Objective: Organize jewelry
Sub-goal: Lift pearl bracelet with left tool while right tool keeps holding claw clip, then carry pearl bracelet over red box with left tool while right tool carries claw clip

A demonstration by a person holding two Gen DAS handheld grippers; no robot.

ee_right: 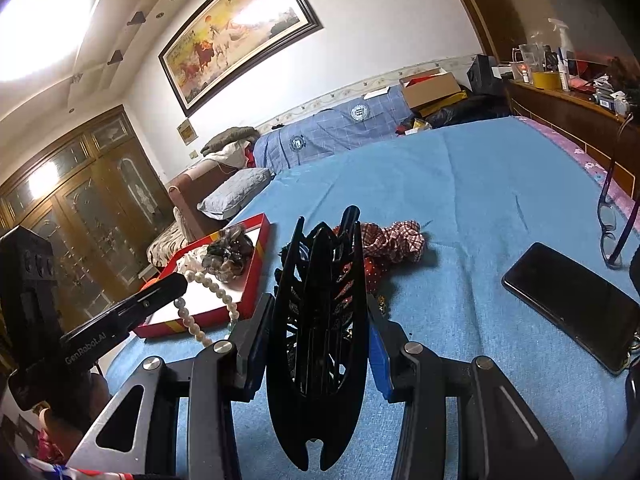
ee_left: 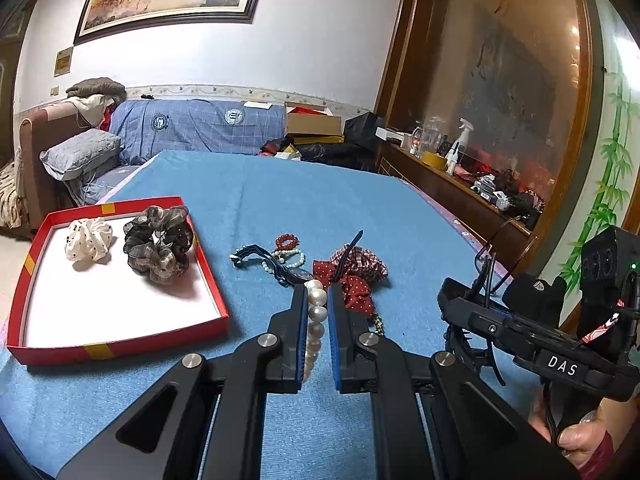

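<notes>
My left gripper is shut on a white pearl necklace, whose beads run back between the blue pads. In the right wrist view that strand hangs from the left gripper in front of the red tray's near rim. My right gripper is shut on a big black claw hair clip, held upright. In the red tray lie a white dotted scrunchie and a dark sheer scrunchie.
On the blue bedcover ahead lie a red bead bracelet, a small pearl bracelet, a dark blue clip, a checked scrunchie and a red dotted bow. A black phone and glasses lie to the right.
</notes>
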